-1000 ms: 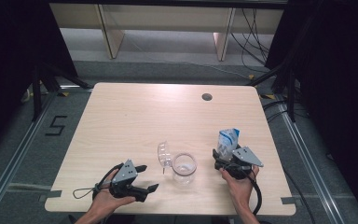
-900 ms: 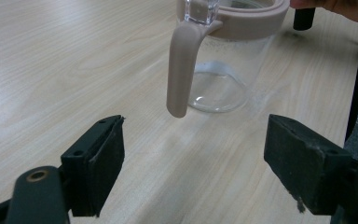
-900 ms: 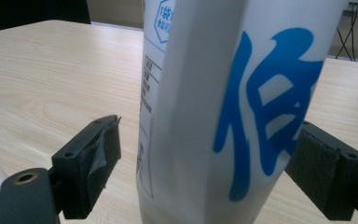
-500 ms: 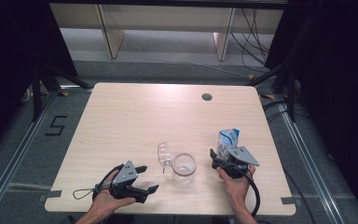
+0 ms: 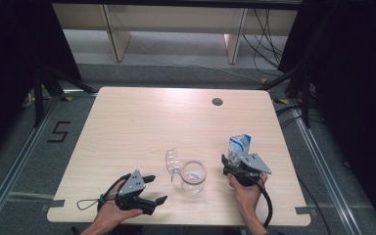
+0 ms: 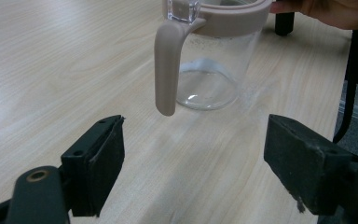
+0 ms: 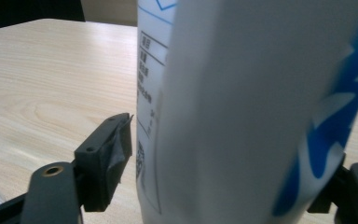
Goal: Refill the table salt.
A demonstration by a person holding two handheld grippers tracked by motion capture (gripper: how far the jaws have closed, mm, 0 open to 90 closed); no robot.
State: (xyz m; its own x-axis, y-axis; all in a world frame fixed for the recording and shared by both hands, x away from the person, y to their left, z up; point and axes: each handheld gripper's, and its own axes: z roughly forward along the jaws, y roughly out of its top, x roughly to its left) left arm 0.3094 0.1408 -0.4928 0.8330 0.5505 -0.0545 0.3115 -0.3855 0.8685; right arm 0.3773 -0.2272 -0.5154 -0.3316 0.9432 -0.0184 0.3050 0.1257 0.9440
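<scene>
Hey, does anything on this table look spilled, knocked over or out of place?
Nothing stands out. The clear glass jug with the beige handle stands upright and empty, its hinged lid open. The white and blue carton stands upright between the right tool's jaws.

In your right gripper view the carton (image 7: 242,107) is cut off at the top and right edges, blurred up close, its small print unreadable, and it hides your right-hand pad. In your left gripper view the jug (image 6: 214,51) loses its top to the edge. From above, the carton's lower part sits behind your right gripper (image 5: 230,164).
</scene>
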